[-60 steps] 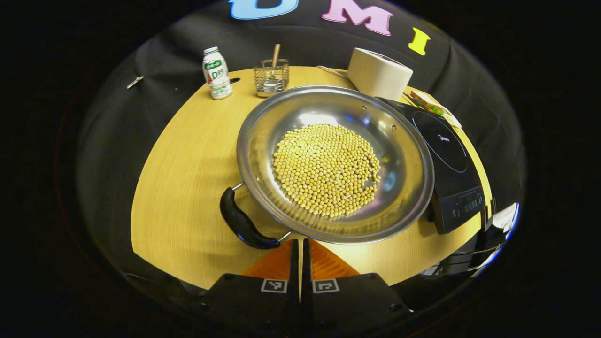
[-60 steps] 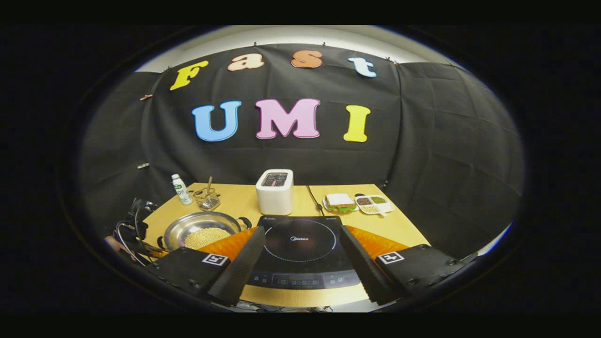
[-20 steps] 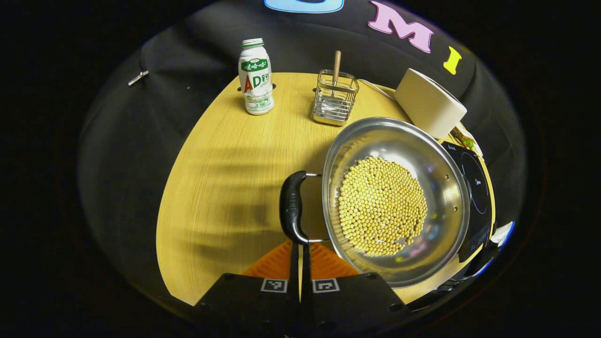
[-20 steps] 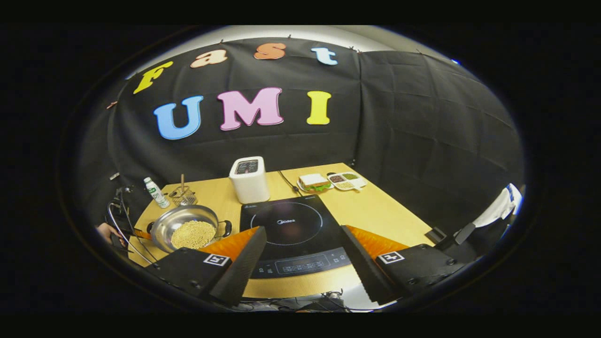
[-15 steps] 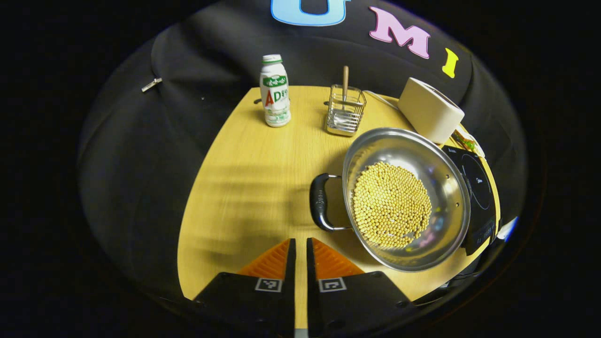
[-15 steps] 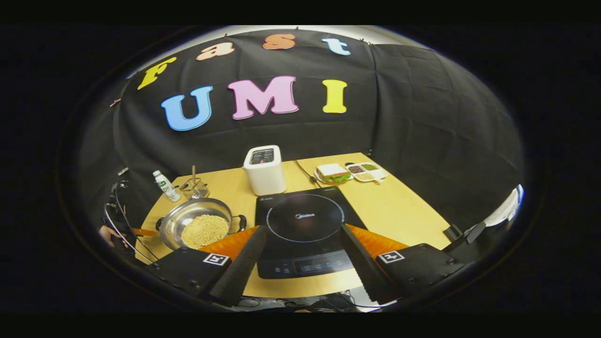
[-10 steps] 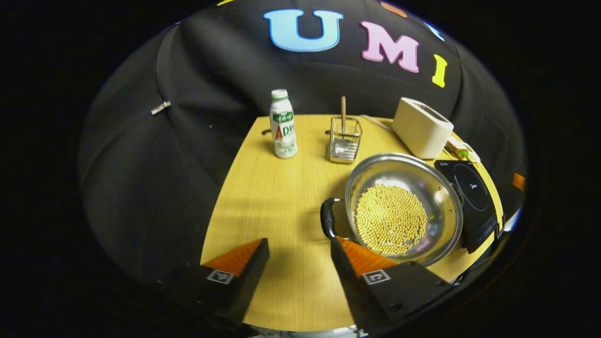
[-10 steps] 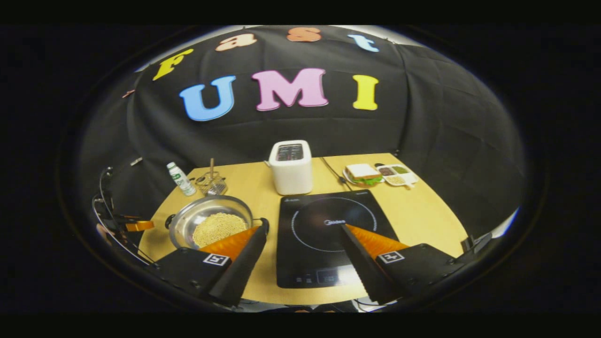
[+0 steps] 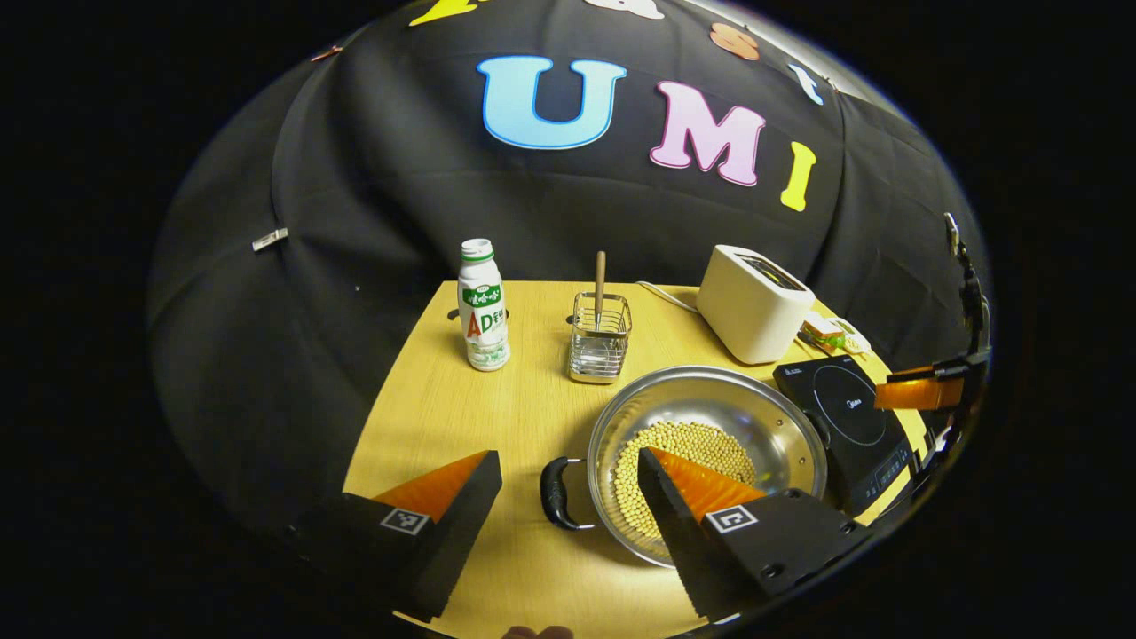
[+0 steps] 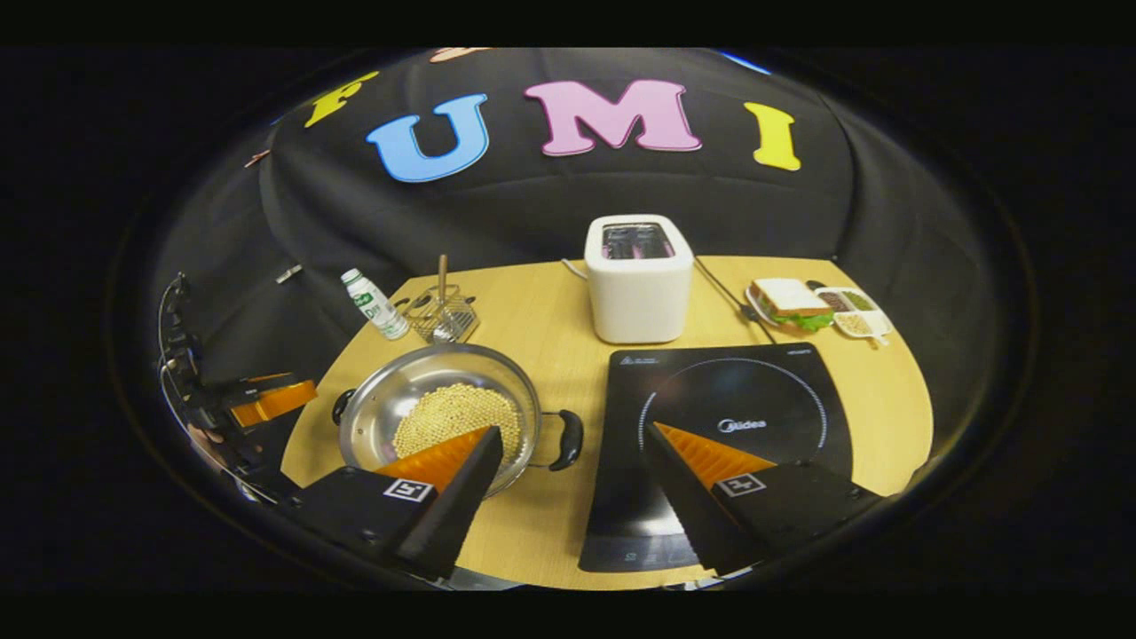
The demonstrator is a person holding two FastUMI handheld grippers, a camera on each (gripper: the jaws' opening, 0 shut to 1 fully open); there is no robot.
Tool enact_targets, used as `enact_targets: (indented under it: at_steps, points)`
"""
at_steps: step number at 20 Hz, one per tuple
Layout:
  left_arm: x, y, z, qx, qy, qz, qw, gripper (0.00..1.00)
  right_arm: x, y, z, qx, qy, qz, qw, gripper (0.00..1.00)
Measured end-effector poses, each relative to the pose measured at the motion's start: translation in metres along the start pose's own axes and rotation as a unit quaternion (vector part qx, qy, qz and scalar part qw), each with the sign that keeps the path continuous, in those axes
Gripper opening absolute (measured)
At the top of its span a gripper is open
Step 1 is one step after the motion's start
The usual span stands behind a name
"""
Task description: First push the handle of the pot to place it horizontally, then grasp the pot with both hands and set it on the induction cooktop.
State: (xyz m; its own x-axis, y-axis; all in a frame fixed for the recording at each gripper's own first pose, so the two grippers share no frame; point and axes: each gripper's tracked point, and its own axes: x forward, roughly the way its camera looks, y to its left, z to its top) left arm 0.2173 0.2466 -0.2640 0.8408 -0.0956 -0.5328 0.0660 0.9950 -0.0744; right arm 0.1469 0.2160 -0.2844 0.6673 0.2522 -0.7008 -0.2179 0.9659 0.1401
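A light wood-grain table (image 9: 461, 417) is set against the black cloth wall of the booth. On it, a wide, shallow stainless-steel pot (image 9: 763, 422) is seen, shiny inside and loaded with small round yellow beans (image 9: 683, 444). Two black loop handles are fitted to it: the left handle (image 9: 554, 493) and the right handle (image 10: 569, 440), lined up roughly side to side across the table. The pot is parked just left of the flat black glass induction cooktop (image 10: 737, 390), not on it; a circle and a "Midea" logo can be made out on the glass.

The left gripper (image 9: 568, 461) is held above the table with its jaws spread wide, nothing gripped, the left handle sitting in the gap between them in the left gripper view. The right gripper (image 10: 572, 435) is spread wide too and empty, the right handle showing between its fingers.

Farther back, one white two-slot toaster (image 10: 639, 280), one wire basket (image 9: 600, 338) with a wooden-handled utensil, one white plastic bottle with a green label (image 9: 483, 306), a sandwich on a plate (image 10: 785, 302) and a small divided dish (image 10: 856, 312) are found.
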Motion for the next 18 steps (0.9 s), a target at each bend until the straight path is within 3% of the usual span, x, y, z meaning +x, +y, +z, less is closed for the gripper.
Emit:
enact_targets:
  at_steps: [5, 9, 10, 11, 18]
  points:
    - [0.029, 0.001, -0.031, -0.044, 0.047, -0.007, 0.998, 0.96, 0.039, 0.008, -0.032, -0.011, 0.053, 0.014, 0.998, 0.99]
    - [0.037, 0.002, -0.043, -0.042, 0.065, -0.011, 0.997, 0.96, 0.058, 0.014, -0.046, 0.003, 0.074, 0.029, 0.997, 0.99]
    - [0.039, 0.002, -0.045, -0.039, 0.069, -0.013, 0.997, 0.96, 0.061, 0.016, -0.048, 0.007, 0.078, 0.031, 0.996, 0.94]
    - [0.041, 0.001, -0.048, -0.039, 0.072, -0.015, 0.997, 0.96, 0.065, 0.019, -0.049, 0.015, 0.080, 0.037, 0.996, 0.99]
    - [0.065, -0.003, -0.065, -0.049, 0.106, -0.029, 0.993, 0.96, 0.092, 0.028, -0.055, 0.023, 0.093, 0.040, 0.995, 0.99]
